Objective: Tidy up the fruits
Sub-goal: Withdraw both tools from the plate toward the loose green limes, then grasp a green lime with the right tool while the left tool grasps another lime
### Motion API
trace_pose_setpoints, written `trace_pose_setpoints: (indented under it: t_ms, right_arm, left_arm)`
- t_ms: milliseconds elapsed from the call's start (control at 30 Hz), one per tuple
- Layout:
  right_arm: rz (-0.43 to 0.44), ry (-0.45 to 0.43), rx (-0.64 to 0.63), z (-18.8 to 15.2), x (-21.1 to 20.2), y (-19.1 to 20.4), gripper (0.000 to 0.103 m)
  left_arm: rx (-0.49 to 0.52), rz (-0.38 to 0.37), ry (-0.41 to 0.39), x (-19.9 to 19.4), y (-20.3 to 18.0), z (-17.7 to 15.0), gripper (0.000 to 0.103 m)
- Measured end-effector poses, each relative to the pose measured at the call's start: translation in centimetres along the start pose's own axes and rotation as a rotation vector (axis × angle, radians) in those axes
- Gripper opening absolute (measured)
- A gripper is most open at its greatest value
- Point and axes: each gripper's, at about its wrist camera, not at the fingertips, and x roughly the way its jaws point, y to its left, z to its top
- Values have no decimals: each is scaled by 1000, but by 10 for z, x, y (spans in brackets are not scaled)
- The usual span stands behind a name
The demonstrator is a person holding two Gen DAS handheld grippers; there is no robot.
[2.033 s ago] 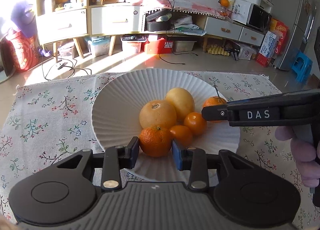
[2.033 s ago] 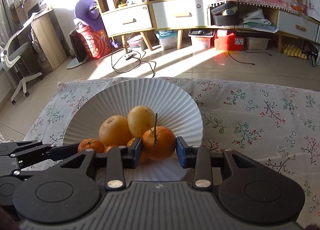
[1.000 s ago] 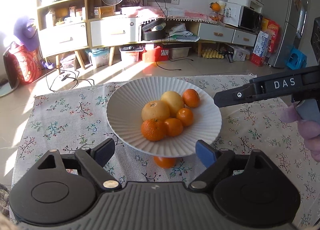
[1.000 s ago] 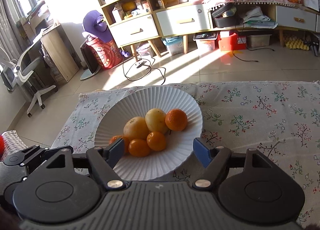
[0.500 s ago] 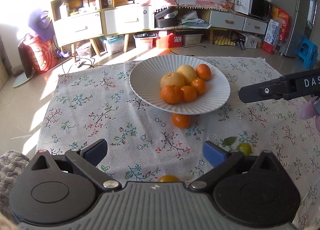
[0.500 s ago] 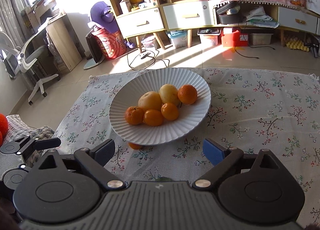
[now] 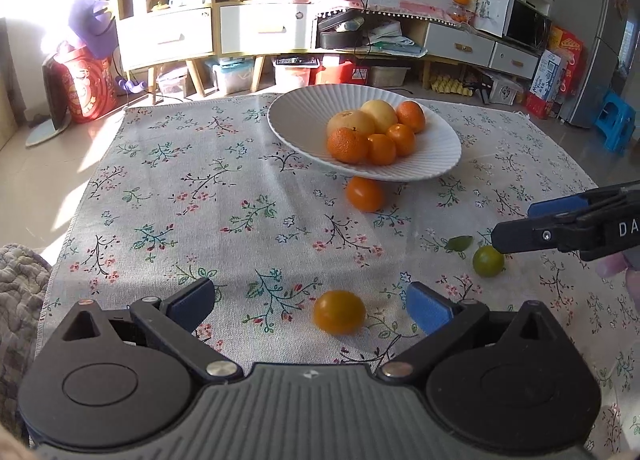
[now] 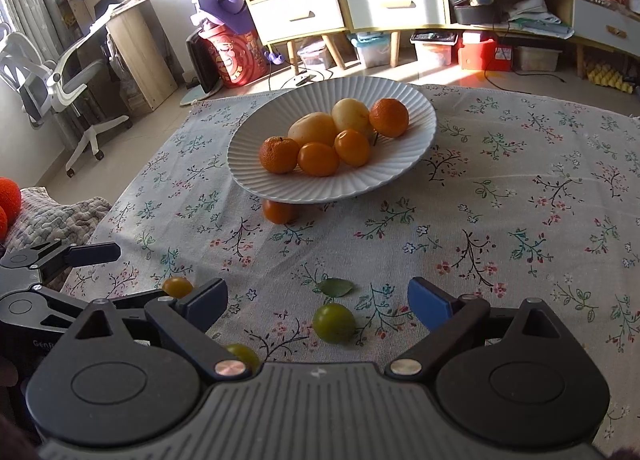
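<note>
A white ribbed plate (image 7: 296, 128) (image 8: 416, 116) holds several oranges and yellow fruits on the floral cloth. An orange (image 7: 365, 193) (image 8: 279, 211) lies on the cloth at the plate's near rim. My left gripper (image 7: 310, 306) is open, with a small orange fruit (image 7: 339, 311) (image 8: 177, 286) on the cloth between its fingers. My right gripper (image 8: 318, 302) is open, with a green fruit (image 8: 333, 323) (image 7: 487, 260) between its fingers. A second green fruit (image 8: 242, 355) lies partly hidden under its left finger.
A green leaf (image 8: 336, 286) lies on the cloth near the green fruit. The right gripper (image 7: 560, 220) reaches in from the right in the left wrist view. A grey blanket (image 7: 20, 292) lies off the cloth's left edge. Cabinets and boxes stand behind the table.
Both grippers released their oranges into the plate, opened and pulled back and down toward the near part of the cloth. Loose fruits now lie between their fingers.
</note>
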Motion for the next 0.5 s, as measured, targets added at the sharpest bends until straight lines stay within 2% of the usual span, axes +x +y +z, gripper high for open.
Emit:
trace_pose_setpoints:
  t_ms: [500]
  right_arm:
    - [-46,57,-47,-19,2,-5,94]
  left_arm:
    - [106,-103,33,-4,-32,-25,98]
